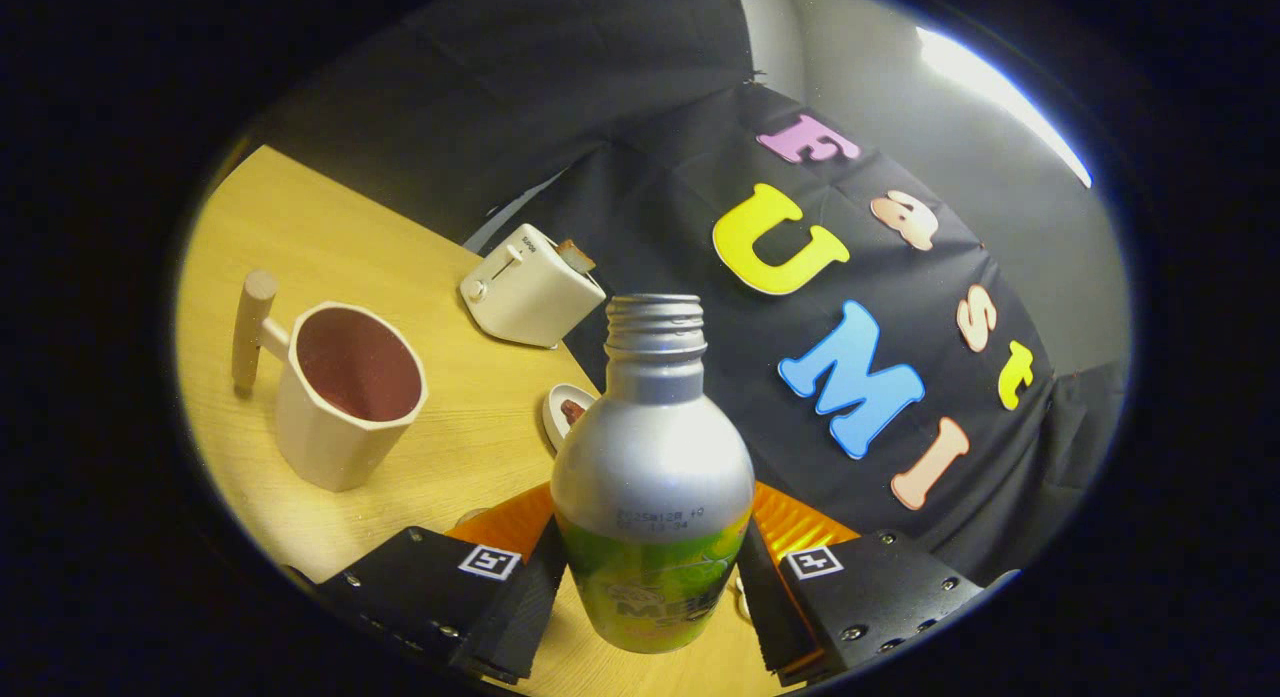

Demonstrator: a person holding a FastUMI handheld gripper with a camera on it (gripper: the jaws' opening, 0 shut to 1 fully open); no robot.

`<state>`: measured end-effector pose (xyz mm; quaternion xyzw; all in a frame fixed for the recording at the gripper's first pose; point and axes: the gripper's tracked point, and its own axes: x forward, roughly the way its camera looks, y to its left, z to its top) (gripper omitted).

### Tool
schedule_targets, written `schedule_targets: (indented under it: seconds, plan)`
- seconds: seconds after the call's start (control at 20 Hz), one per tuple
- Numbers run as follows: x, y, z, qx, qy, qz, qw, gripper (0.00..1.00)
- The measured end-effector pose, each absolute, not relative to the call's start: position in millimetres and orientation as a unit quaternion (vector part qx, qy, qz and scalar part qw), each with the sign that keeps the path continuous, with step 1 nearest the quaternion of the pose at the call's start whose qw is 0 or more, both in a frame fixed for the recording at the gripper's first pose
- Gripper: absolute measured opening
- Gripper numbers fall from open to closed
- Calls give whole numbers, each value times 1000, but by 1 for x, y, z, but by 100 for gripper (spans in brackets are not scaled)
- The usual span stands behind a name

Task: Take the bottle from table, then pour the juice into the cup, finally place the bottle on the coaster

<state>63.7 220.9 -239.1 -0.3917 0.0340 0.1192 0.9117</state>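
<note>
The claw (652, 577) is clamped on the lower body of the uncapped juice bottle (652, 477), one finger pressing each side, with the bottle tipped relative to the tabletop (330, 237). The take looks done; pouring comes next. The cup (345, 392) stands at about ten o'clock from the bottle, so the neck must swing over its rim and tilt. A toaster (530, 282) sits beyond.

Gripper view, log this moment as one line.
gripper shut on bottle | bottle uncapped, lifted, tilted | cup on table, beyond fingers
</note>
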Motion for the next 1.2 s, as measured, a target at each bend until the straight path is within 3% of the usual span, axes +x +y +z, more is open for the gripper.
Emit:
schedule_targets:
  seconds: [0.3,0.6,1.2]
  plan:
    - [63,217,-251,-204,89,160,962,81]
    - [76,223,-255,-10,113,184,976,81]
    - [105,243,-266,-4,90,177,980,81]
